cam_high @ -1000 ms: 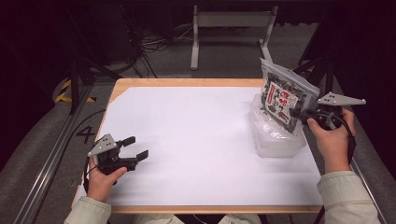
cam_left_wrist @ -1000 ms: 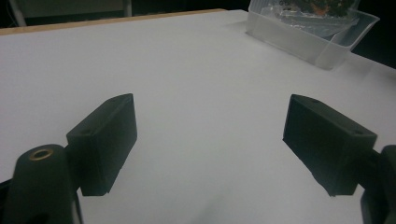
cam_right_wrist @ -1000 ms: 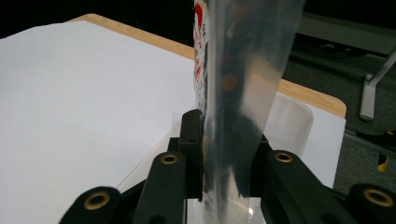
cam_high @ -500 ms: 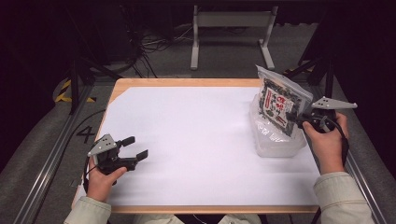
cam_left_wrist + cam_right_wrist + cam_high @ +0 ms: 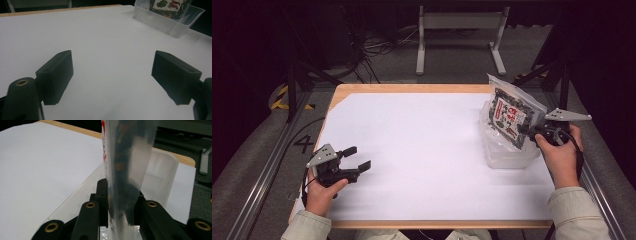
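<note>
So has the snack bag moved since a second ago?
Yes. The snack bag, clamped in the right tongs, has sunk lower into the clear tub.

Right claw (image 5: 120, 202) is clamped on the lower edge of an upright clear snack bag (image 5: 125, 157), held edge-on above a clear plastic container (image 5: 162, 177) standing on the white-covered surface (image 5: 45, 165) near its far wooden edge.

The high view looked forward and down over the whole table (image 5: 422, 150) from the person's side. Each gripper view sat low and close behind its own jaws. All three shared the clear tub (image 5: 507, 156).
</note>
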The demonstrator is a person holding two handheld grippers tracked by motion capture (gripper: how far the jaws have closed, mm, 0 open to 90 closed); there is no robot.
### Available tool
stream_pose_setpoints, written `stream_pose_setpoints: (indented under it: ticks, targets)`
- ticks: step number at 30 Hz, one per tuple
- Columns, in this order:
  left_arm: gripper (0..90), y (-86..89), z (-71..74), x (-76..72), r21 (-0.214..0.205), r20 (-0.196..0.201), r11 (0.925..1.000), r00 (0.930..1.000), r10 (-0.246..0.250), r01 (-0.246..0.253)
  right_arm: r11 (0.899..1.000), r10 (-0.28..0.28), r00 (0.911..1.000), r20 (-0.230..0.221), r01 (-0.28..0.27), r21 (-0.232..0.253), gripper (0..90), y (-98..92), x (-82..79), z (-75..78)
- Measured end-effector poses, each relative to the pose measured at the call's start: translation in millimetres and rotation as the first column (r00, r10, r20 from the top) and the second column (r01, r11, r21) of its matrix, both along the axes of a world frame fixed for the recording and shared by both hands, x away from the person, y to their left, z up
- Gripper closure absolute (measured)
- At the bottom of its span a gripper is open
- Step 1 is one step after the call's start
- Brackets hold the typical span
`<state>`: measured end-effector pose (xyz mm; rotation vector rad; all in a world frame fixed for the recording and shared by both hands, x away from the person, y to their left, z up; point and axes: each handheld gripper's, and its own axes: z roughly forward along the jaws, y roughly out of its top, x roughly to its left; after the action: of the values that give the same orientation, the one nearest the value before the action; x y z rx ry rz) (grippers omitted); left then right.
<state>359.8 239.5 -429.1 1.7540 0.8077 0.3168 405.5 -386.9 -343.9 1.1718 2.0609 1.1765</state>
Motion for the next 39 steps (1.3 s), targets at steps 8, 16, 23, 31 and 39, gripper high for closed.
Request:
stream_pose_setpoints:
  ticks: [8,16,23,31,39]
  targets:
    - [18.1,-0.8,-0.8,0.3,0.000,-0.005,1.0000,1.0000,-0.001,0.001,0.999,-0.009,0.9999,-0.007,0.009,0.030,75.8,-6.2,-2.3,-7.0]
    - [18.1,-1.1,-0.9,0.0,-0.002,-0.006,1.0000,1.0000,-0.001,0.001,0.998,-0.016,0.9998,0.010,0.015,0.063,75.8,-12.9,-5.1,-16.3]
    - [18.1,-0.8,-1.1,0.0,0.000,-0.005,1.0000,1.0000,0.000,0.000,0.994,-0.025,0.9997,0.004,0.025,0.108,75.8,-19.5,-4.8,-20.7]
    - [18.1,-0.4,-0.9,-0.3,-0.002,-0.004,1.0000,1.0000,0.003,-0.003,0.995,-0.027,0.9996,-0.001,0.027,0.095,75.5,-18.2,-4.0,-18.4]
    - [18.1,0.4,-1.0,0.0,0.002,0.000,1.0000,1.0000,0.003,-0.003,0.995,-0.053,0.9986,0.005,0.053,0.081,68.2,-15.7,-3.8,-15.7]
